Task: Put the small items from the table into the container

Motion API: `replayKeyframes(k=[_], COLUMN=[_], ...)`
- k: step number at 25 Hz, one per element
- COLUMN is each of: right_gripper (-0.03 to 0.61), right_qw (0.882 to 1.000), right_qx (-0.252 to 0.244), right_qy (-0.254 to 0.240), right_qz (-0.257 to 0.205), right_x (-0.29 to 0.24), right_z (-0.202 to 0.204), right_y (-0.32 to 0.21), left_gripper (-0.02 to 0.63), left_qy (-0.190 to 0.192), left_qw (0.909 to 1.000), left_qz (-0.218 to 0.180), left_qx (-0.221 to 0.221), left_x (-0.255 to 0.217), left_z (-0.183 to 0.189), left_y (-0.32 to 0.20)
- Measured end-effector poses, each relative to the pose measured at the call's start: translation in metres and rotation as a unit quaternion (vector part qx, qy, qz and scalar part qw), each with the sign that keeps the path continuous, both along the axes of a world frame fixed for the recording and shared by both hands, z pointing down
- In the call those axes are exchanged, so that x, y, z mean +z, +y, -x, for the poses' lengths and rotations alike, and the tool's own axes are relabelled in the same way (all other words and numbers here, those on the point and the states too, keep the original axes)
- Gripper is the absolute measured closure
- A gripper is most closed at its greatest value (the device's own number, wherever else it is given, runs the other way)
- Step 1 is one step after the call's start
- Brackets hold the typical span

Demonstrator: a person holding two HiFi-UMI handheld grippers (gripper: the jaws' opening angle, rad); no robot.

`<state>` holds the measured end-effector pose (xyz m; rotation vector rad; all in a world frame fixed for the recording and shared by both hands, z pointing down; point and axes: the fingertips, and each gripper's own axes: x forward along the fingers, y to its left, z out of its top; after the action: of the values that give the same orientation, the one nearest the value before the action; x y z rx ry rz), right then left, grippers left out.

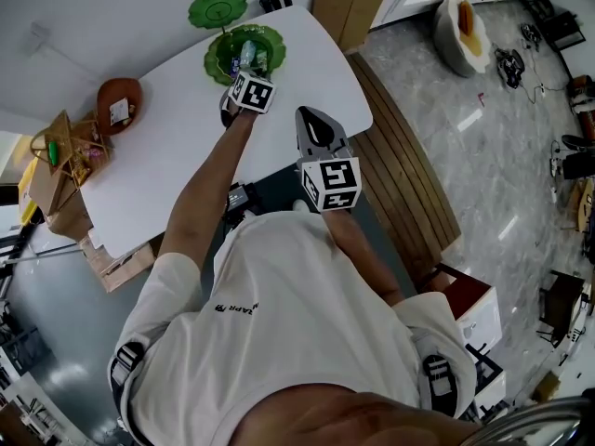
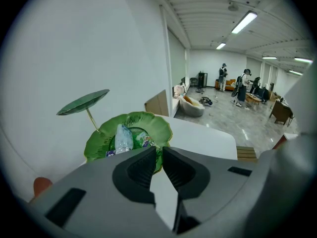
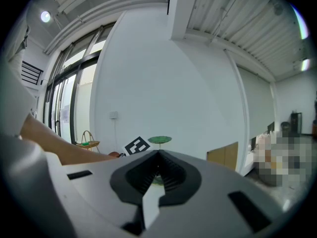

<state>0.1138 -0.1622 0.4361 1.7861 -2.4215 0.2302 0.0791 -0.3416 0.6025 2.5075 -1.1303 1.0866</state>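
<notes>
- Two grippers in view over a white table (image 1: 186, 156), one in each hand of a person in a white shirt.
- Left gripper (image 2: 157, 151): hangs tilted downward at the near rim of the green leaf-shaped dish (image 2: 158, 125); shows jaws a thin slit apart, with only table and dish rim seen through the gap; grips nothing.
- Right gripper (image 3: 157, 153): sits nearer the person, close to the table's near edge, pointing almost level; shows jaw tips pressed together, with nothing between them.
- Inside the dish: a clear plastic bottle (image 2: 123, 139) lying on its side, with colourful small packets (image 2: 143, 142) just beside it.
- Just behind the dish: a smaller green leaf plate (image 1: 218, 7) raised on a thin stalk.
- Near the table's far edge: a few black objects (image 1: 275, 1), too small to identify.
- Toward the table's left end, well apart from the dish: a brown bowl (image 1: 119, 100) with a pale card in it, then a wicker basket (image 1: 65, 147) holding mixed bits.
</notes>
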Motion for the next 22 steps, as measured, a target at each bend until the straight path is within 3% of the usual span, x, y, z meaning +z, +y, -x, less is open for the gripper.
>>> replayKeyframes(k=[3,6,10,18,22], right_gripper=[0.572,0.571,0.571,0.572,0.572], right_qw=[1.000,1.000,1.000,1.000,1.000], right_qx=[0.004,0.005,0.001,-0.007,-0.010], right_qy=[0.001,0.000,-0.004,-0.002,-0.001], right_qz=[0.000,0.001,0.000,-0.002,-0.004], right_x=[0.000,0.000,0.000,-0.002,-0.003], right_z=[-0.002,-0.004,-0.002,0.007,0.009], right_y=[0.000,0.000,-0.001,0.001,0.004], left_gripper=[0.581,0.517,0.500,0.505,0.576], left_qy=[-0.001,0.005,0.020,0.058,0.087], left_qw=[1.0000,0.9999,0.9991,0.9951,0.9907], left_qz=[-0.004,-0.011,-0.036,-0.067,-0.085], left_qx=[-0.006,-0.009,-0.012,-0.043,-0.062], left_x=[-0.001,-0.005,-0.015,-0.038,-0.053], left_z=[0.003,0.002,0.003,0.014,0.020], left_y=[-0.003,-0.003,0.004,0.012,0.020])
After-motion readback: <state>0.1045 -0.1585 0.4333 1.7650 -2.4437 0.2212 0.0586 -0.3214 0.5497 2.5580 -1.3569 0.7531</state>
